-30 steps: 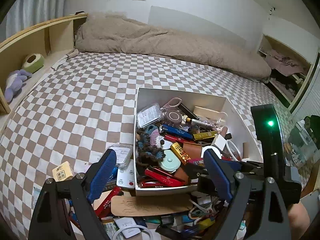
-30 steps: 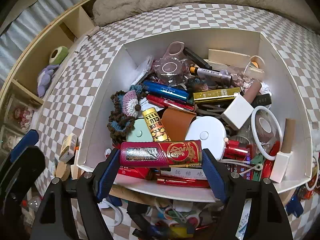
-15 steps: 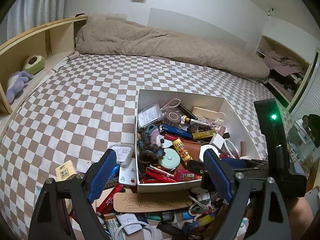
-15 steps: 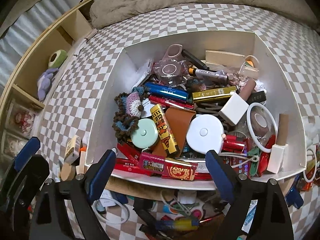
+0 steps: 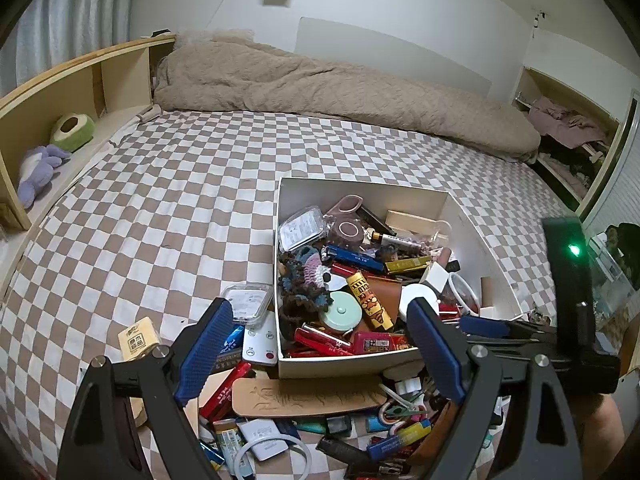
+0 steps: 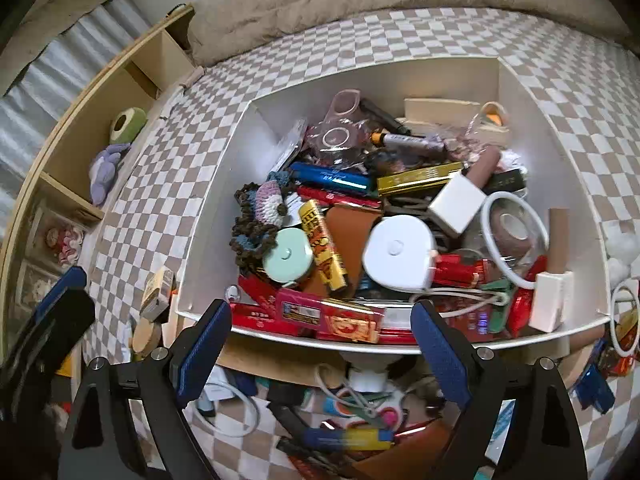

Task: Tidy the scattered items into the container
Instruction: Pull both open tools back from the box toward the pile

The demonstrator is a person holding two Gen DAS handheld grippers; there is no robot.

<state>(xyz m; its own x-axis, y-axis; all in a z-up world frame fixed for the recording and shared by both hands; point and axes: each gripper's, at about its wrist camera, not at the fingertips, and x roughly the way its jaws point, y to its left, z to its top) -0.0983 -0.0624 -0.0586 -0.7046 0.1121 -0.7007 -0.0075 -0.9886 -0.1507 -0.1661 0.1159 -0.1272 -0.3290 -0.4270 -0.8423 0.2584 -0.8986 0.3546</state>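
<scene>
- The right tool (image 6: 320, 344) stands with its jaws spread wide and nothing between them, low in its own frame, over the near rim of the white box (image 6: 560, 128).
- Just past that rim, a red-and-gold packet (image 6: 336, 320) lies inside the box on the heap.
- The left tool (image 5: 316, 352) is likewise open and empty, at the bottom of its frame.
- Beneath it, scattered items (image 5: 320, 432) lie on the checkered bed (image 5: 160, 200), beside the box's near wall.

White box (image 6: 408, 76) near wall hides items behind
</scene>
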